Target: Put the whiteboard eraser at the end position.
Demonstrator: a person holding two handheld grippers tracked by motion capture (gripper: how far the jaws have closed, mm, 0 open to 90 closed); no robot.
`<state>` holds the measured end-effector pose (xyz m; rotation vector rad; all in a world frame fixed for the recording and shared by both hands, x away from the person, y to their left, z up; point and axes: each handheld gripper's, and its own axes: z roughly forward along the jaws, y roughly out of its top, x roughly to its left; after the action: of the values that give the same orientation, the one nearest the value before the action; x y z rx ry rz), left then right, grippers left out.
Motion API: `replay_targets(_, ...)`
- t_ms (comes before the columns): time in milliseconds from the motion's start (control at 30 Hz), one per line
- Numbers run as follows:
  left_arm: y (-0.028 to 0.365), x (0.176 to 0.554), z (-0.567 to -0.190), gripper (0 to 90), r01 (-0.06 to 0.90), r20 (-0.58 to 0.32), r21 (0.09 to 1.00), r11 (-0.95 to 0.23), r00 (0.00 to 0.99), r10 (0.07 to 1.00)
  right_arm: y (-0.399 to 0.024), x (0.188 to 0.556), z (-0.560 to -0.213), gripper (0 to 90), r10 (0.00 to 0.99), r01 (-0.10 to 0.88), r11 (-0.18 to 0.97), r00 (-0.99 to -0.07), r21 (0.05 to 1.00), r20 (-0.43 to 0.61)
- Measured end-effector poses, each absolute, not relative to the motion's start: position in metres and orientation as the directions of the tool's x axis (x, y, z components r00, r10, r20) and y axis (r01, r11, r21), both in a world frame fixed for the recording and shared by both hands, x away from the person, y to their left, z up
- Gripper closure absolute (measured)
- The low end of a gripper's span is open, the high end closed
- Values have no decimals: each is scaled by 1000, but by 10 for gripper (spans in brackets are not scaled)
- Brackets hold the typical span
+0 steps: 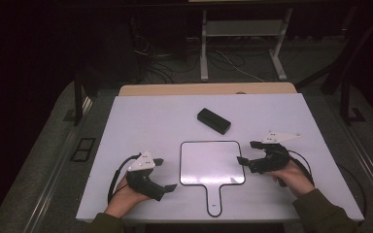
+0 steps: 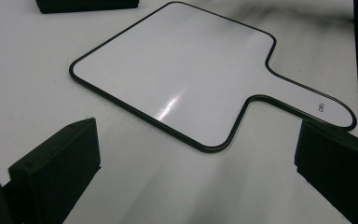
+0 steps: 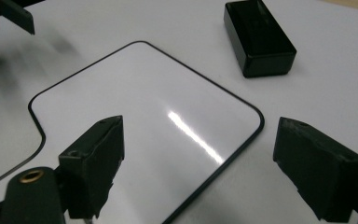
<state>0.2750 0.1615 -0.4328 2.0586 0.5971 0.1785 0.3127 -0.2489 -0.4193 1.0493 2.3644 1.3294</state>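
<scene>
Nearest to us in the high view, two forearms in dark olive sleeves come up from the bottom edge, each hand holding a black two-jaw gripper over a white table.

We see the left gripper low on the left side of the table, pointing toward the right. Its jaws stand wide apart with nothing between them. In the left gripper view, those jaws frame bare tabletop, and the handle end of a whiteboard paddle lies just ahead of them.

We see the right gripper at the right edge of that paddle, pointing left. Its jaws are also apart and hold nothing. In the right gripper view, one jaw hangs over the board's glossy face and the other over the table just outside its rounded corner, so the board's edge runs between them. We cannot tell whether either jaw touches the board.

The whiteboard paddle is a white rounded square with a thin black rim and a short handle pointing toward the person. It lies flat at the centre of the table, between the two grippers.

Beyond it, toward the far side, a black rectangular box lies flat and angled, apart from the board. The right gripper view shows the same box as glossy and closed.
</scene>
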Motion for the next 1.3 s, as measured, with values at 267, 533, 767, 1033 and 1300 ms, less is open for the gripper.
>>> replay_targets(267, 162, 275, -432, 0, 345, -111, 836, -426, 868, 484, -265, 294, -429, 150, 688, 477, 316, -710, 820, 148)
replay_targets(533, 163, 274, -431, 0, 338, -103, 836, -432, 870, 482, -279, 279, -434, 150, 692, 487, 294, -702, 822, 169)
replay_targets(767, 163, 274, -431, 0, 340, -104, 835, -433, 870, 483, -287, 269, -438, 150, 700, 495, 288, -693, 820, 173)
replay_targets(1033, 164, 274, -431, 0, 340, -103, 835, -433, 869, 484, -299, 261, -441, 150, 720, 505, 294, -675, 811, 160)
replay_targets(1300, 163, 274, -431, 0, 339, -102, 836, -431, 868, 485, -303, 257, -445, 150, 730, 508, 320, -670, 799, 134)
